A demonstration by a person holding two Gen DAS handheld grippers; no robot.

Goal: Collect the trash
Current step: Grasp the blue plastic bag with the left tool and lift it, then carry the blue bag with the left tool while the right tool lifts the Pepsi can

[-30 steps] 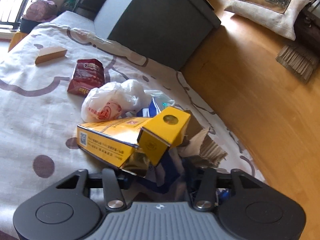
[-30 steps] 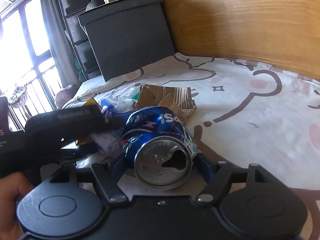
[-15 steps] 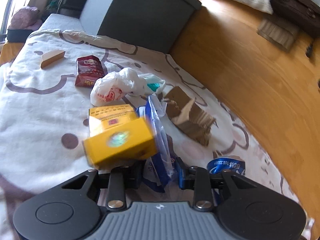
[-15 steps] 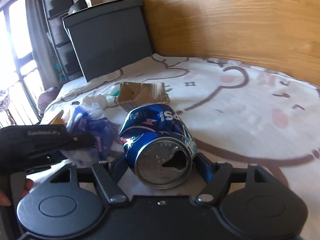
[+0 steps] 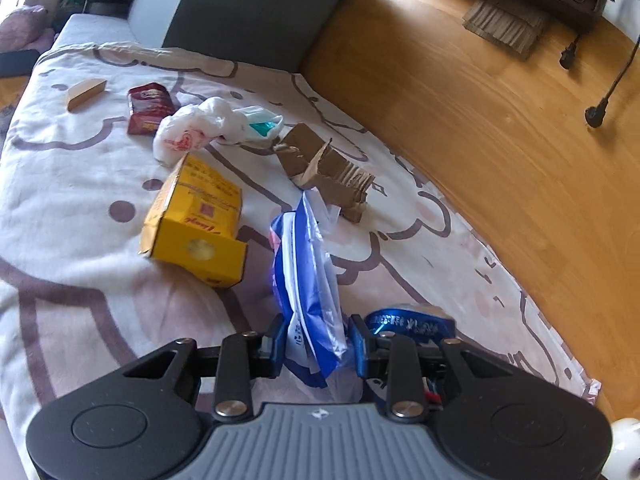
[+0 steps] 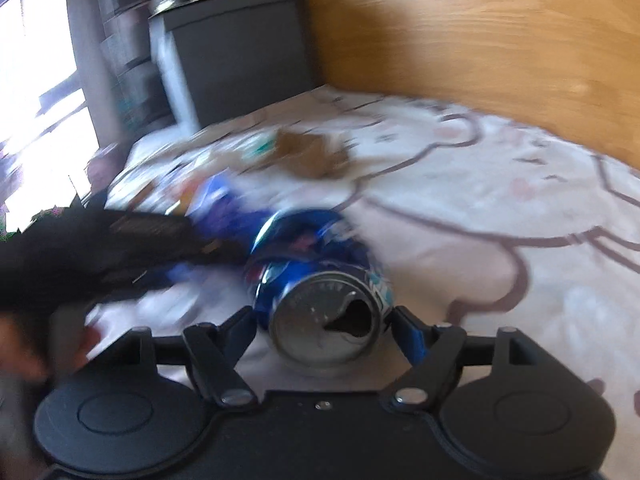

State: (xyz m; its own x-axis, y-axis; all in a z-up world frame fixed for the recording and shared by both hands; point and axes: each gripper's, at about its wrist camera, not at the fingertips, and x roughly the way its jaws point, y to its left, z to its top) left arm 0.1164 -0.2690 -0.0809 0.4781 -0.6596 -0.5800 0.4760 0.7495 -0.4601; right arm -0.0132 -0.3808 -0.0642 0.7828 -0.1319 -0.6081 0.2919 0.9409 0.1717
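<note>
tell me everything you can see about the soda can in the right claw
The crushed blue soda can is thin aluminium, dented along its body, with red and white markings too blurred to read. It lies on its side, its silver top facing the camera, the pull-tab opening already punched open. The right claw is shut on it, one finger on each side. A blue plastic wrapper sits just behind it.

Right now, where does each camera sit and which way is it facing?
Left wrist: on the left tongs, looking down along the bedsheet at the gripped blue plastic bag and yellow box.
Right wrist: on the right tongs, low over the sheet toward the grey cabinet, gripping the crushed blue can.
Shared: bag, can, torn cardboard.
</note>
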